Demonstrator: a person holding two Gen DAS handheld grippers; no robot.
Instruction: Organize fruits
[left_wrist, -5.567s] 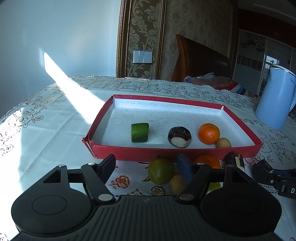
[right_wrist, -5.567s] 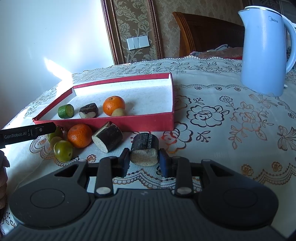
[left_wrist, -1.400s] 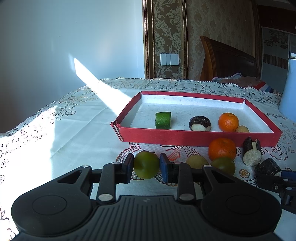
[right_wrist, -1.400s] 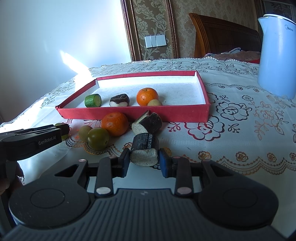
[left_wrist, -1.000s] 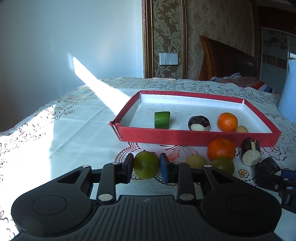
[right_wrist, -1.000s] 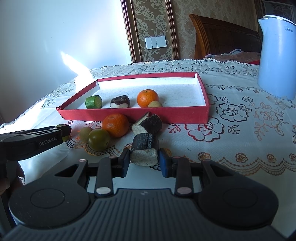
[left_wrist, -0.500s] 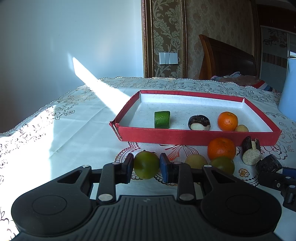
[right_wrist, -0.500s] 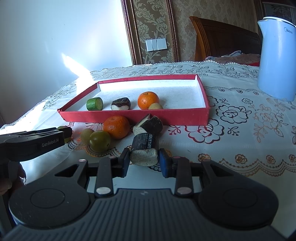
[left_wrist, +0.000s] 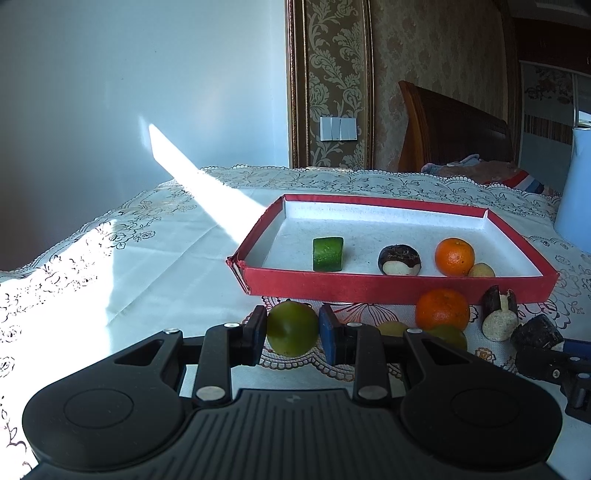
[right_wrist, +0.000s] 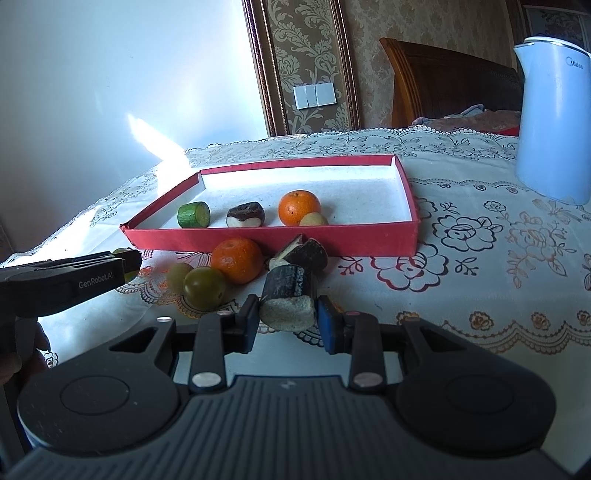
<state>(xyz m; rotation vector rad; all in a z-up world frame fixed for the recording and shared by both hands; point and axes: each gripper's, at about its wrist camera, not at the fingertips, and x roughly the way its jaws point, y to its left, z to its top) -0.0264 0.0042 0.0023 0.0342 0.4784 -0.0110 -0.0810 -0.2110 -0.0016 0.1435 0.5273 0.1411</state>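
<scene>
A red tray (left_wrist: 399, 288) (right_wrist: 273, 240) holds a green cucumber piece (left_wrist: 327, 253), a dark chestnut-like piece (left_wrist: 399, 260), an orange (left_wrist: 454, 257) and a small yellow fruit (left_wrist: 481, 270). My left gripper (left_wrist: 292, 328) is shut on a green round fruit (left_wrist: 291, 332) in front of the tray. My right gripper (right_wrist: 286, 317) is shut on a dark cut piece with a pale face (right_wrist: 288, 302). On the cloth before the tray lie an orange (right_wrist: 236, 260), green fruits (right_wrist: 204, 288) and another dark cut piece (right_wrist: 303, 254).
A pale blue kettle (right_wrist: 554, 122) stands at the back right on the lace tablecloth (right_wrist: 480, 258). The left gripper's body (right_wrist: 66, 284) reaches in from the left in the right wrist view. A wooden headboard (left_wrist: 450, 136) and wall lie behind the table.
Both grippers were open around their pieces 5.6 s ago and have since shut on them. Over the last second the right gripper has risen slightly with its piece; the left barely moved.
</scene>
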